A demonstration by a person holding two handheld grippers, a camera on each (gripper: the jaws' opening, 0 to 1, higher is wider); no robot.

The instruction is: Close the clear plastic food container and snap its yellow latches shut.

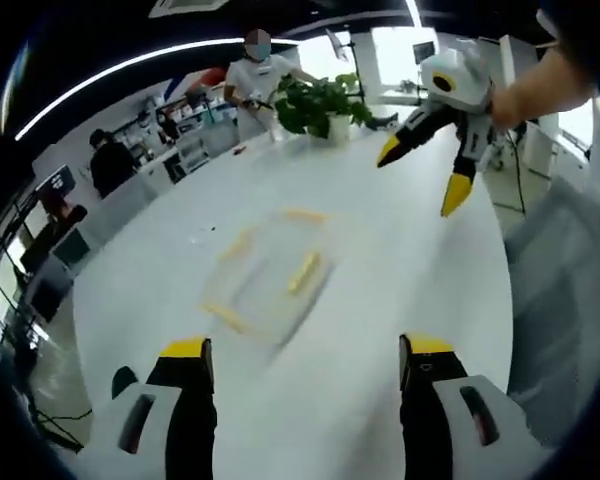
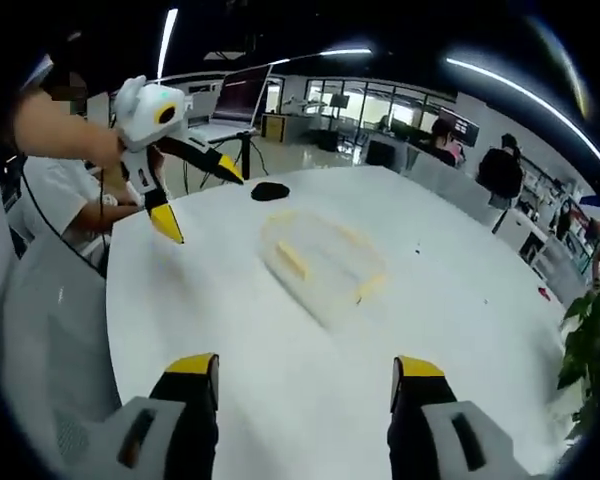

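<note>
**Container untouched, latching not begun**

The white table [image 1: 380,260] carried the clear plastic food container [image 1: 270,280] at its middle, blurred. Both grippers hovered well apart from it, the left gripper [image 1: 305,365] and right gripper [image 2: 305,375] with jaws spread, empty. The yellow latches [image 1: 303,271] appeared unfastened; closing seemingly remained.

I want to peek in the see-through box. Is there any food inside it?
The clear container on the white table looks empty: the tabletop shows through it, with only its yellow latches around it. The picture is blurry, so something tiny could be missed.
</note>
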